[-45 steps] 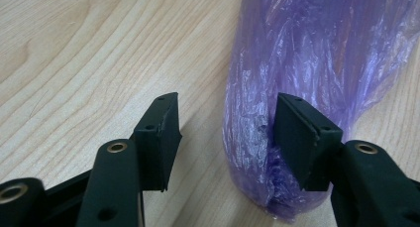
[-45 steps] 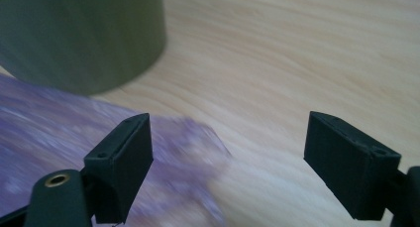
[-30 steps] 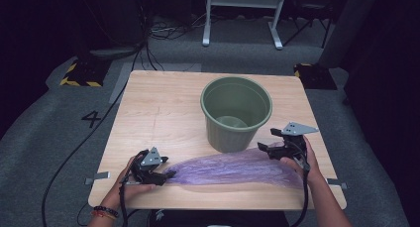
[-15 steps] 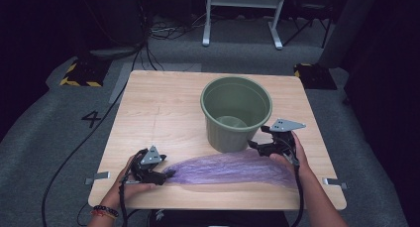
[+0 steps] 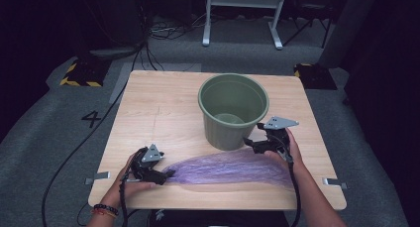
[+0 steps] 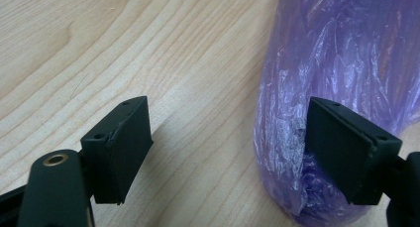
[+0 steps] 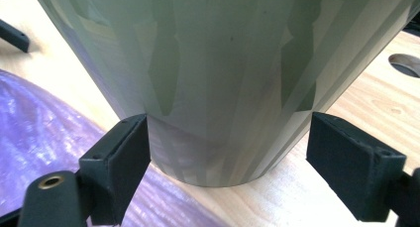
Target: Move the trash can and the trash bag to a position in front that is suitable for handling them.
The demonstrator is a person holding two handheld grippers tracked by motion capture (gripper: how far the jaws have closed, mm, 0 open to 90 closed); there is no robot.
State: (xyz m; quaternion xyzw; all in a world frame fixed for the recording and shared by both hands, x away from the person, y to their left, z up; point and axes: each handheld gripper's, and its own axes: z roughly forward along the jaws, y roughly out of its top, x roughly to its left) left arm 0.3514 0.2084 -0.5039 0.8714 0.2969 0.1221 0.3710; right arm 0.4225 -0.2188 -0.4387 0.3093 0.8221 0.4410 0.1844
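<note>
High view: one green bucket [image 5: 233, 110], one purple bag [image 5: 228, 166], two grippers, fingers spread wide, empty.

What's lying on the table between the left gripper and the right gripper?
The purple plastic bag lies flat on the table and spans most of the stretch between the left gripper and the right gripper, as the high view shows.

The bag [image 5: 230, 166] lies on the table [image 5: 158, 113] before the bucket [image 5: 233, 110], between both grippers
</note>
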